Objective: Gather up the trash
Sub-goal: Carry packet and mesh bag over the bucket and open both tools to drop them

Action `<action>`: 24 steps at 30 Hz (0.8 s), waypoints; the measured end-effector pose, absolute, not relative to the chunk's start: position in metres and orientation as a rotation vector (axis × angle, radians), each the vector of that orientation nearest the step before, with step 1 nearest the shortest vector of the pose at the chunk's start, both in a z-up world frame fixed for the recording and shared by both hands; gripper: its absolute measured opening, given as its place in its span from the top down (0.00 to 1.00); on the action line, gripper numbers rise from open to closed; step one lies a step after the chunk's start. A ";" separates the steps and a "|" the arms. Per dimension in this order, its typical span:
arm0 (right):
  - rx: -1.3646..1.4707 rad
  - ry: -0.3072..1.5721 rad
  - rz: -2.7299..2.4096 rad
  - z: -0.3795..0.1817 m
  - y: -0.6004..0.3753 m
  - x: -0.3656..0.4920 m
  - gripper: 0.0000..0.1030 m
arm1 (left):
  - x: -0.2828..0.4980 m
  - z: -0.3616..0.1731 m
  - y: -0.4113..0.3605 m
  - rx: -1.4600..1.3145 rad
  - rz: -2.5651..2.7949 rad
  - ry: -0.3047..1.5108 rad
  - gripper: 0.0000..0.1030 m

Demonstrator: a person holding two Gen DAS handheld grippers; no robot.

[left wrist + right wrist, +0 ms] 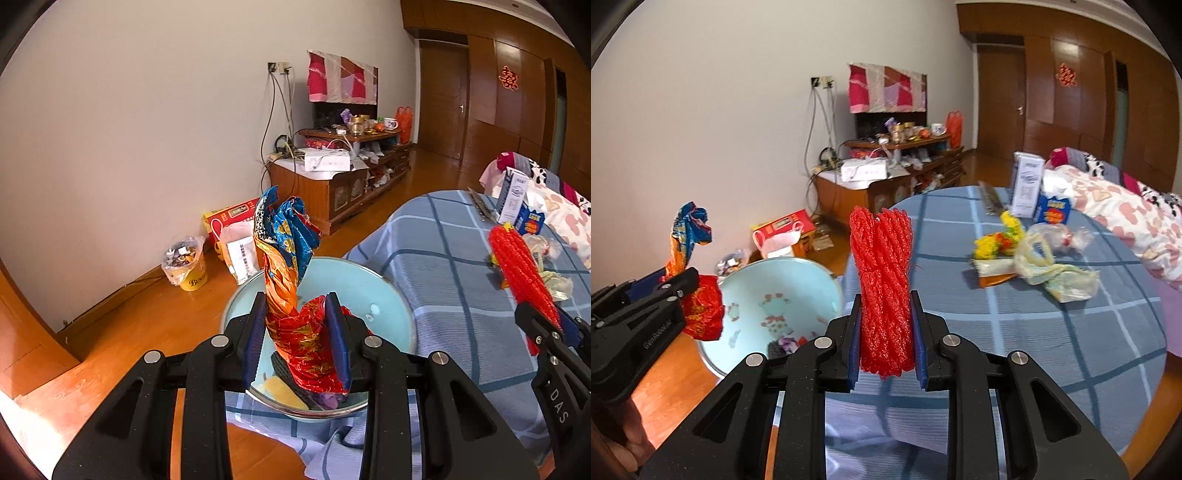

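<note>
My left gripper (pixel 297 336) is shut on a crumpled red, orange and blue foil wrapper (pixel 288 266), held upright over a light blue basin (pixel 384 291) at the table's left edge. Some scraps lie in the basin's bottom. My right gripper (pixel 884 332) is shut on a red foam net bundle (pixel 882 280), held above the blue checked tablecloth (pixel 1052 332) to the right of the basin (pixel 750 291). The left gripper (pixel 646 295) with the wrapper (pixel 701 314) shows at the left of the right wrist view. The right gripper and bundle (pixel 524 273) show at the right of the left wrist view.
Yellow foam net (pixel 997 240), crumpled plastic bags (pixel 1056 273), a white carton (pixel 1028 188) and a blue box (pixel 1054 212) lie farther back on the table. A bed with pink bedding (pixel 1126 218) is on the right. A lined yellow bin (pixel 186 262), boxes and a wooden cabinet (pixel 332 184) stand along the wall.
</note>
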State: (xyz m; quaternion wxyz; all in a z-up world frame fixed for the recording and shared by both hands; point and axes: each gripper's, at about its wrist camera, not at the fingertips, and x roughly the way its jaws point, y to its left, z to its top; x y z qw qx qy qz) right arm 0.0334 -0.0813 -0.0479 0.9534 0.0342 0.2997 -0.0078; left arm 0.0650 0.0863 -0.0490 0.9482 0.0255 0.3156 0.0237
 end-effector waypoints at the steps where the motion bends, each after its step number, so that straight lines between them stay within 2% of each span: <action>1: 0.071 0.615 -0.008 -0.048 -0.079 0.035 0.77 | 0.067 -0.050 0.087 0.049 0.050 0.645 0.69; 24: 0.069 0.713 0.107 -0.069 -0.036 0.075 0.77 | 0.085 -0.068 0.101 0.027 0.082 0.703 0.69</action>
